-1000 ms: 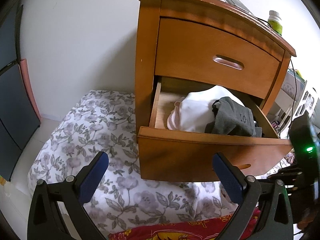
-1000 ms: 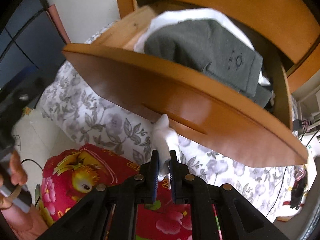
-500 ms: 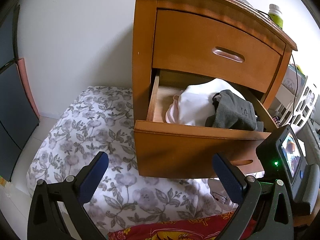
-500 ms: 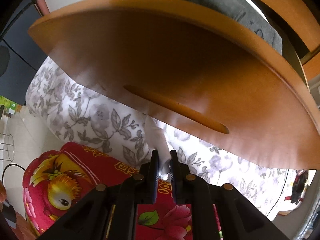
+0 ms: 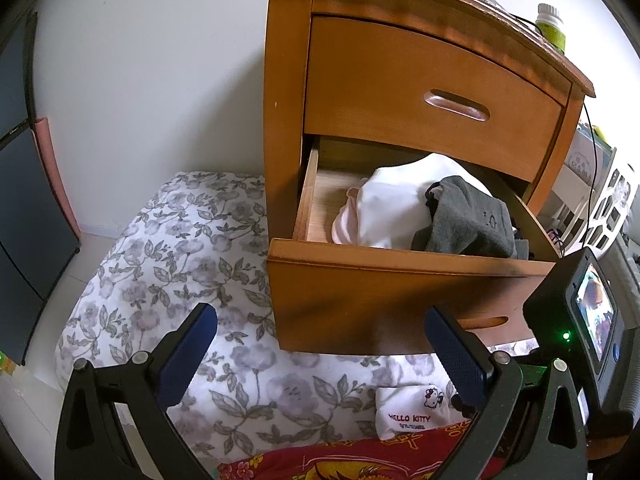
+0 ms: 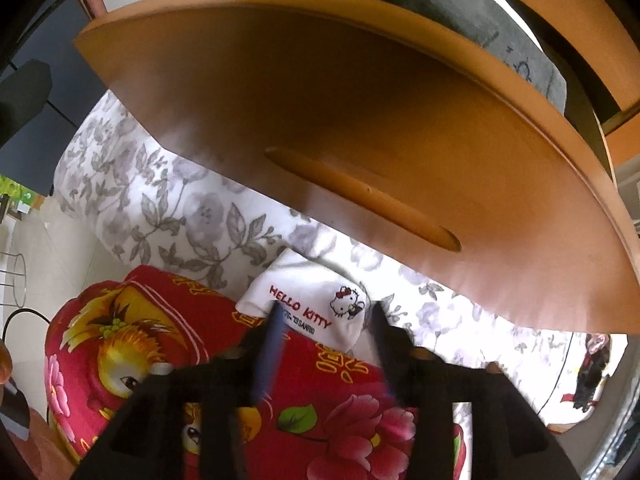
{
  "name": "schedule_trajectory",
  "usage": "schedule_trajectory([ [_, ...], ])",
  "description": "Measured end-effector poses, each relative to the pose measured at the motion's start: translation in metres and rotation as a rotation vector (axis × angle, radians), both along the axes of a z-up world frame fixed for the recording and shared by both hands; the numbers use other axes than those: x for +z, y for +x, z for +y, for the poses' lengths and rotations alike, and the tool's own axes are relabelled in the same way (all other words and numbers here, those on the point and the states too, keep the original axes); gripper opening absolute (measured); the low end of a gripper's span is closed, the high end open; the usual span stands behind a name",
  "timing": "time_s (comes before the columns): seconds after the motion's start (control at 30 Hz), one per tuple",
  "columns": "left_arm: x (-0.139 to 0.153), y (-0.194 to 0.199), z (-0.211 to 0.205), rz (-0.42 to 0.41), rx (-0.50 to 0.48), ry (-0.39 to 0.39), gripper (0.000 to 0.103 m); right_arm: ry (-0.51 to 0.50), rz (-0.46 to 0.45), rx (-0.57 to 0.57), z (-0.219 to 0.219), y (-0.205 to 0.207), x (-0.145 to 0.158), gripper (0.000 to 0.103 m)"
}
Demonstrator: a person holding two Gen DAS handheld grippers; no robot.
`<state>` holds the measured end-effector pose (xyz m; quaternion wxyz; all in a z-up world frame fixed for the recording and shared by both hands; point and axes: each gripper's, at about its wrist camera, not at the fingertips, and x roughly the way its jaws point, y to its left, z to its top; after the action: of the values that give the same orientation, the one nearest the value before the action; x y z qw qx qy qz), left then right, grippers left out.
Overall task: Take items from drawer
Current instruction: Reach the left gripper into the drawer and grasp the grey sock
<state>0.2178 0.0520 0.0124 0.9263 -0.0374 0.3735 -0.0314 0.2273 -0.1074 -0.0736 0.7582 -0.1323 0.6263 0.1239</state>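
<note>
The right tool (image 6: 326,320) spreads its jaws, releasing a folded white cloth (image 6: 312,300) onto the floral bedding (image 5: 168,264) below the open drawer (image 5: 400,296); backing straight up should avoid dragging it. The left tool (image 5: 320,352) waits wide open, empty.

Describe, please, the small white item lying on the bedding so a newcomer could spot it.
Below the open wooden drawer, on the grey floral quilt beside the red blanket, lies a small folded white cloth. Only it bears red "HELLO KITTY" lettering.
</note>
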Motion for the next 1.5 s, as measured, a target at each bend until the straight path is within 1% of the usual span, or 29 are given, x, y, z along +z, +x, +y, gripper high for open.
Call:
schedule_trajectory([
  [0.07, 0.000, 0.000, 0.000, 0.000, 0.000, 0.000, 0.103, 0.008, 0.008, -0.013, -0.002, 0.001, 0.000, 0.067],
  [0.13, 0.000, 0.000, 0.000, 0.000, 0.000, 0.001, 0.103, 0.014, 0.009, -0.024, -0.005, 0.001, 0.000, 0.075],
  [0.17, 0.000, 0.000, 0.000, 0.001, 0.000, 0.001, 0.103, 0.018, 0.008, -0.024, -0.005, 0.000, 0.000, 0.076],
  [0.27, 0.000, 0.000, 0.000, 0.001, 0.000, 0.001, 0.103, 0.030, 0.004, -0.021, -0.004, -0.001, 0.002, 0.088],
  [0.33, 0.000, 0.000, 0.001, 0.001, 0.000, 0.001, 0.103, 0.036, -0.001, -0.017, -0.003, -0.002, 0.003, 0.100],
  [0.37, 0.000, 0.000, 0.001, 0.002, 0.000, 0.002, 0.103, 0.040, -0.007, -0.016, -0.004, -0.002, 0.004, 0.103],
  [0.53, 0.000, 0.000, 0.001, 0.001, 0.002, 0.000, 0.103, 0.064, -0.030, -0.039, -0.008, -0.001, 0.009, 0.103],
  [0.6, -0.001, -0.001, 0.003, 0.001, 0.004, -0.002, 0.103, 0.067, -0.059, -0.057, -0.012, -0.002, 0.014, 0.103],
  [0.7, -0.001, 0.000, 0.005, 0.003, 0.007, -0.007, 0.103, 0.099, -0.110, -0.089, -0.019, -0.005, 0.028, 0.103],
  [0.83, 0.001, 0.000, 0.003, 0.005, 0.007, -0.006, 0.103, 0.159, -0.170, -0.111, -0.029, -0.013, 0.045, 0.103],
  [0.9, 0.004, 0.000, 0.003, 0.005, 0.009, -0.007, 0.103, 0.184, -0.204, -0.137, -0.035, -0.019, 0.052, 0.103],
  [0.97, 0.007, 0.001, 0.001, 0.013, 0.017, -0.012, 0.103, 0.212, -0.237, -0.189, -0.044, -0.024, 0.056, 0.103],
  [1.0, 0.008, 0.002, 0.001, 0.020, 0.025, -0.019, 0.103, 0.216, -0.251, -0.209, -0.048, -0.026, 0.058, 0.103],
  [1.07, 0.012, 0.004, -0.001, 0.028, 0.023, -0.038, 0.103, 0.186, -0.300, -0.252, -0.054, -0.030, 0.062, 0.103],
  [1.17, 0.020, 0.010, -0.007, 0.037, 0.000, -0.060, 0.103, 0.202, -0.336, -0.290, -0.063, -0.034, 0.068, 0.103],
  [1.23, 0.025, 0.014, -0.016, 0.038, -0.006, -0.015, 0.103, 0.181, -0.370, -0.298, -0.067, -0.036, 0.074, 0.103],
  [1.27, 0.028, 0.016, -0.022, 0.032, -0.017, 0.020, 0.103, 0.167, -0.386, -0.303, -0.068, -0.038, 0.076, 0.103],
  [1.3, 0.030, 0.019, -0.027, 0.030, -0.033, 0.031, 0.103, 0.155, -0.403, -0.311, -0.070, -0.039, 0.079, 0.103],
  [1.43, 0.036, 0.031, -0.044, 0.052, -0.106, 0.030, 0.103, 0.152, -0.428, -0.330, -0.082, -0.045, 0.080, 0.103],
  [1.47, 0.037, 0.036, -0.050, 0.061, -0.132, 0.029, 0.103, 0.147, -0.433, -0.336, -0.084, -0.046, 0.079, 0.103],
  [1.5, 0.036, 0.042, -0.057, 0.083, -0.171, 0.011, 0.103, 0.139, -0.439, -0.343, -0.087, -0.046, 0.079, 0.103],
])
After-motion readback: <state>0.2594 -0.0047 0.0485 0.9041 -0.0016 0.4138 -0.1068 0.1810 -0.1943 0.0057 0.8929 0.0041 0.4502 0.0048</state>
